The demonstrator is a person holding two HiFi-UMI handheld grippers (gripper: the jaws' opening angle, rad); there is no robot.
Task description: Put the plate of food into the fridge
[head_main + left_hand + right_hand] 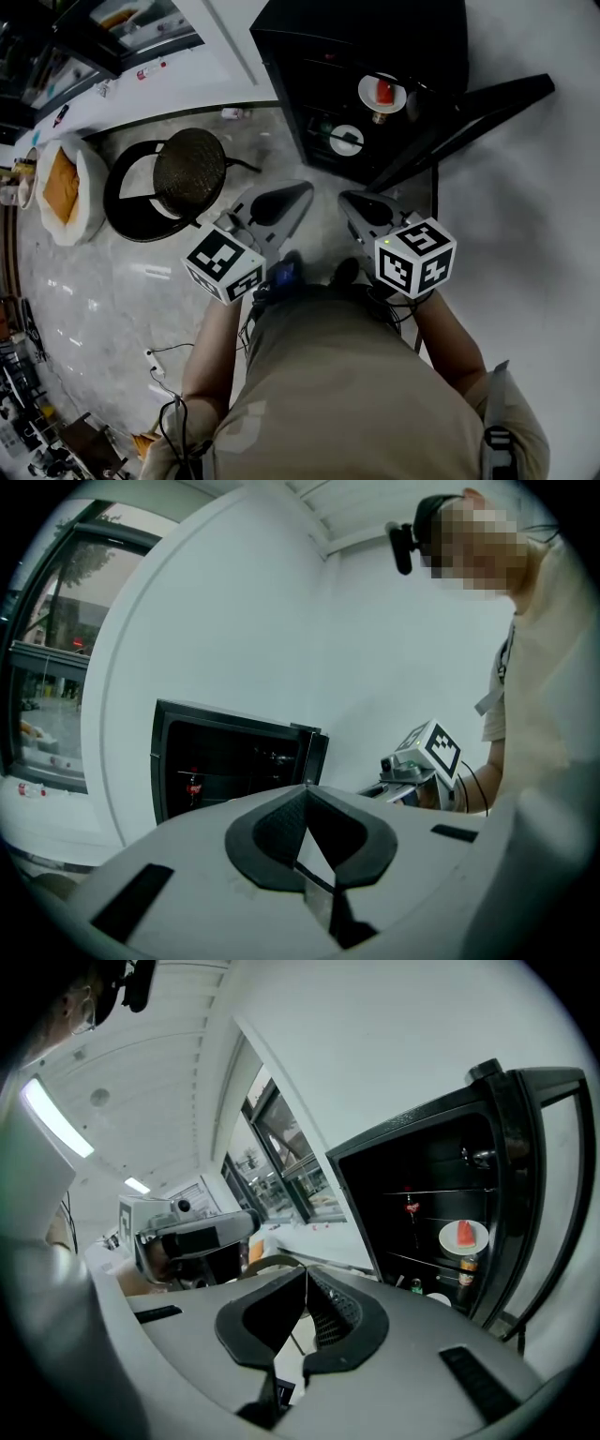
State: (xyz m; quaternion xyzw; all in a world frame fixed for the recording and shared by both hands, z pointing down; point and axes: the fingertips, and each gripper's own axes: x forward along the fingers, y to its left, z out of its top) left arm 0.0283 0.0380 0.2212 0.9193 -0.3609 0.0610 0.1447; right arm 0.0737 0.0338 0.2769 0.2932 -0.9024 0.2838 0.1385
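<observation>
Plate (382,92) sits on fridge (375,23) shelf, job mostly done. Empty left claw (302,188) and right claw (348,198) both clenched. Door (478,103) open; shutting it maybe left.

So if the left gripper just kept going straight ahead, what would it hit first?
Most likely the black fridge, near its right side. Nothing else shows in between, though depth is unclear.
</observation>
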